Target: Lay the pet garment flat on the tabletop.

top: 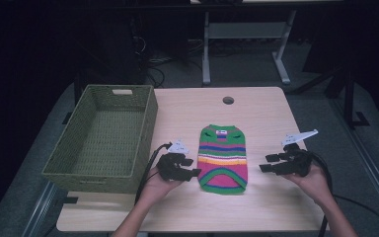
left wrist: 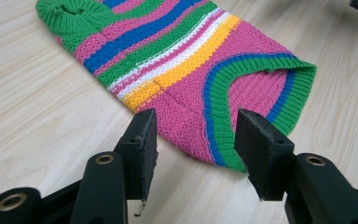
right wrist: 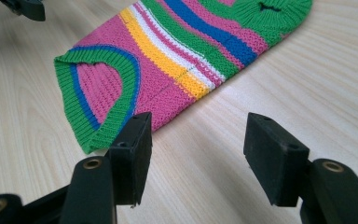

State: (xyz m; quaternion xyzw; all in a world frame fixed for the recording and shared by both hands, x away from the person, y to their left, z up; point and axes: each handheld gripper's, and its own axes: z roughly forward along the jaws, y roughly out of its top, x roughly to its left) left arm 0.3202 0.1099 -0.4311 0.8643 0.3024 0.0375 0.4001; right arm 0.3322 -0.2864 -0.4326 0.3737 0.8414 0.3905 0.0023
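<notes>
A small knitted sweater [top: 223, 157] with pink, green, blue, yellow and white stripes lies flat in the middle of the wooden table, hem toward me. My left gripper [top: 196, 168] hovers just left of its hem, open, jaws pointing at the pink and green edge [left wrist: 200, 126]. My right gripper [top: 268, 163] is a little way right of the sweater, also open, with bare table between its jaws. The right gripper view has the sweater's hem corner [right wrist: 98, 107] by the left jaw. Neither gripper holds anything.
An empty green woven basket [top: 103, 136] stands at the table's left side. A round cable hole [top: 228, 100] lies near the far edge. Beyond the table are desk legs and cables on a dark floor.
</notes>
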